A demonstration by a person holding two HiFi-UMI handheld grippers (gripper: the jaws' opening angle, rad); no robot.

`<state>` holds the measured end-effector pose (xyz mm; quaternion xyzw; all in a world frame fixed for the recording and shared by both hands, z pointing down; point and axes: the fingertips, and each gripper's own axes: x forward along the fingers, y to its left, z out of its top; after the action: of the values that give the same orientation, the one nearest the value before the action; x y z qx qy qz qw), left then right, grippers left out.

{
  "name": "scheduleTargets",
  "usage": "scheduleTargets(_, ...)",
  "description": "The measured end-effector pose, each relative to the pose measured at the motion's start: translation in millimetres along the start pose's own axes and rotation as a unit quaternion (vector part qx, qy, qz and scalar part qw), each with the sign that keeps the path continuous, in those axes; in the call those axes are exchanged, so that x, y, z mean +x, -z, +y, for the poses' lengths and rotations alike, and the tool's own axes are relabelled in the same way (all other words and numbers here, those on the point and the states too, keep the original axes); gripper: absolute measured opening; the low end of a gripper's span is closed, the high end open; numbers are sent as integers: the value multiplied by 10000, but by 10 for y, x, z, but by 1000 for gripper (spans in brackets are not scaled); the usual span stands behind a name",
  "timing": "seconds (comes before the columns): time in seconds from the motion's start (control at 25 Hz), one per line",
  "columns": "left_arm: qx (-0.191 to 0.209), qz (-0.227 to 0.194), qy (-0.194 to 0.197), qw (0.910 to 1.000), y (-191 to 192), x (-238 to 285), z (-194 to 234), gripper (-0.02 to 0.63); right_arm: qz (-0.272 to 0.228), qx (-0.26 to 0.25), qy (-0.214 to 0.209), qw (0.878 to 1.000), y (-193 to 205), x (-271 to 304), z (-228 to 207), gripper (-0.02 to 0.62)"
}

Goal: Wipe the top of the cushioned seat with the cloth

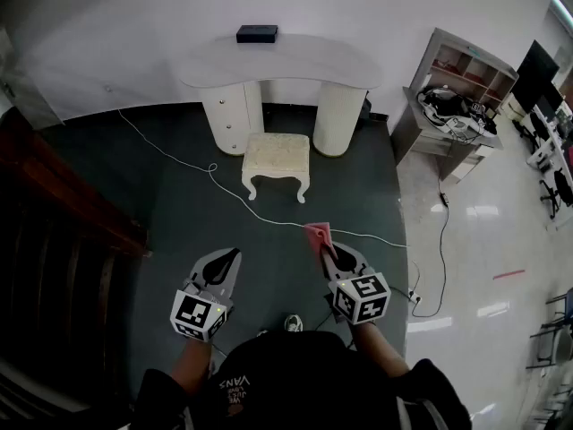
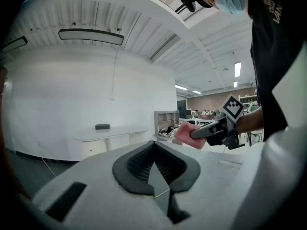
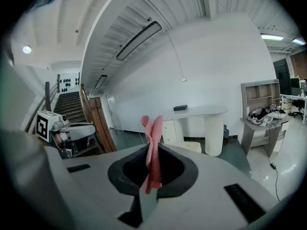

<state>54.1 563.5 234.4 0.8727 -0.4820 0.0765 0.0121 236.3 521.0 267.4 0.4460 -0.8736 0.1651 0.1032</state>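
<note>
cloth: pink | cushioned seat: cream | desk: white | box: black | carpet: dark teal

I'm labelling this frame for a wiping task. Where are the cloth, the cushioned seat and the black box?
cloth [image 1: 317, 234], head view, middle of its pink fold.
cushioned seat [image 1: 277, 153], head view, centre of its cream top.
black box [image 1: 257, 33], head view, middle of its top face.

Open office-lab: monitors, shelf unit, staged vanity table.
</note>
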Motion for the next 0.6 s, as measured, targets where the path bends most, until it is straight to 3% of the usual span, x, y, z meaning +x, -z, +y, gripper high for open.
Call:
scheduleTargets(0.4,-203,112,-125,9997,173,244,-21,17,-21,85,-259,9996,-39,210,-242,25)
scheduleTargets(0.6,-219,221,-123,9994,242,404,182,17,15,177,-238,9996,-103,447,-335,24)
